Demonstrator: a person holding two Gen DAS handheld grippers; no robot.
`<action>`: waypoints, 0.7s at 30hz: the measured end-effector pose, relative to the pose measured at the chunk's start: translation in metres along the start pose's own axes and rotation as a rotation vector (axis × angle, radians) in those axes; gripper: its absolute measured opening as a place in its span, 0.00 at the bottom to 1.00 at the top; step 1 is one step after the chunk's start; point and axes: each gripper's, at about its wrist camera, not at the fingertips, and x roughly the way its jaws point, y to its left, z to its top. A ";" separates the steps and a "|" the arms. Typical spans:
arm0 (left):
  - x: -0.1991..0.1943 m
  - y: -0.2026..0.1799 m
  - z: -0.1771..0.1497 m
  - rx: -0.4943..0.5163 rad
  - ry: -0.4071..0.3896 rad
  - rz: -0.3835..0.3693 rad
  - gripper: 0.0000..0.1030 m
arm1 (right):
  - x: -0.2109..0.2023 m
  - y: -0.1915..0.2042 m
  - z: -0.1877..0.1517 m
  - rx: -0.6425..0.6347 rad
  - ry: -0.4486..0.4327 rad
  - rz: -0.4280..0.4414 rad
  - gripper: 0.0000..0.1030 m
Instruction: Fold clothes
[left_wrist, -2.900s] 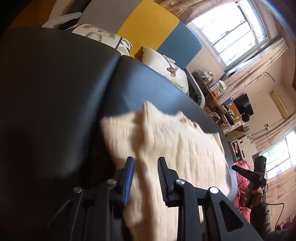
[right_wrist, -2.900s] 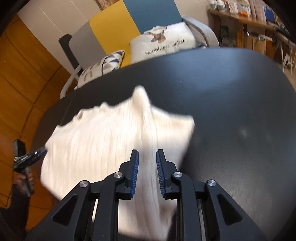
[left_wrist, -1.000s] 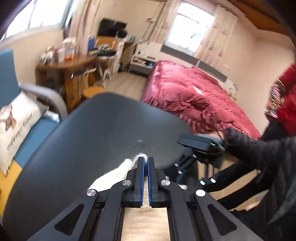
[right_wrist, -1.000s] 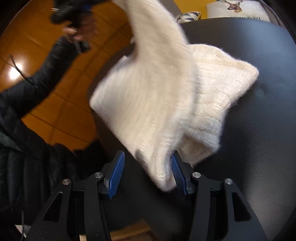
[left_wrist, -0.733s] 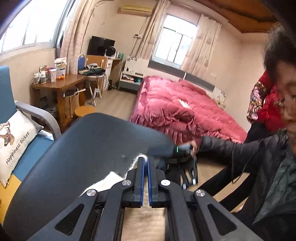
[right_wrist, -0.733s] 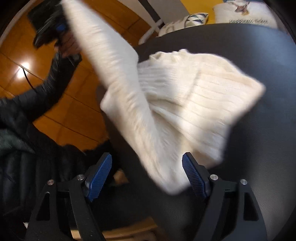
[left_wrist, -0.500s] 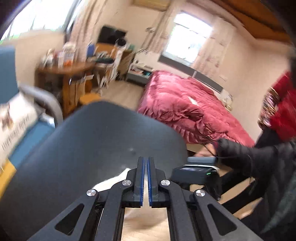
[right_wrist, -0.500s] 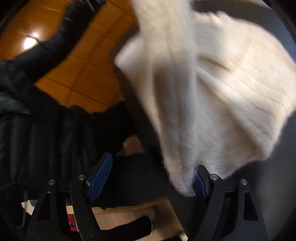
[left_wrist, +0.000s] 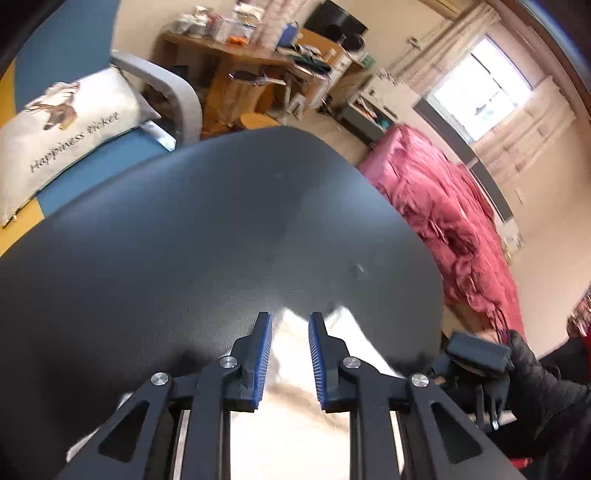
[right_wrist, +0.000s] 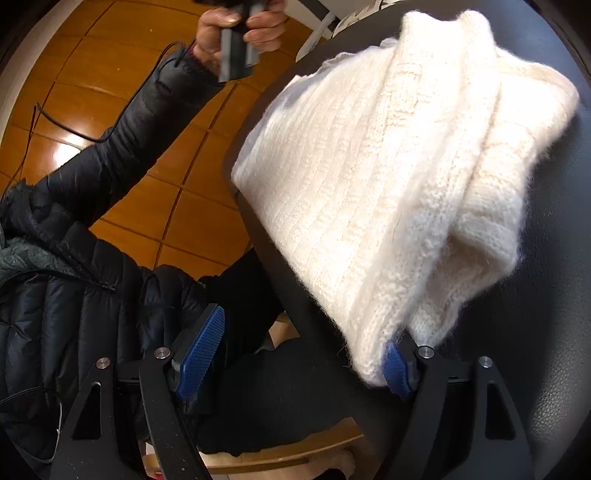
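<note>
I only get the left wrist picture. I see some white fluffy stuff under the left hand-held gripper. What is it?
Observer: It is a cream knitted sweater, folded over on the dark table; the right wrist view shows most of it.
Operator: Does it all fit on the table?
Observer: No, its near corner hangs past the table's edge, by the right hand-held gripper.
Operator: Is that gripper squeezing it?
Observer: No. Its jaws stand wide apart; the corner only drapes against one blue pad, while the other is bare.
Operator: What is the floor like?
Observer: An orange-brown wooden floor, with a thin black cable lying across it.
</note>
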 end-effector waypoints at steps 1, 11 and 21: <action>0.002 0.000 0.000 0.006 0.025 0.005 0.31 | 0.004 0.003 0.000 0.000 -0.004 -0.006 0.78; 0.070 0.011 -0.002 -0.023 0.188 -0.051 0.38 | 0.035 0.023 -0.004 0.006 -0.025 -0.024 0.78; 0.038 -0.055 0.010 0.235 0.009 -0.166 0.03 | 0.019 0.034 -0.013 -0.043 -0.102 -0.111 0.78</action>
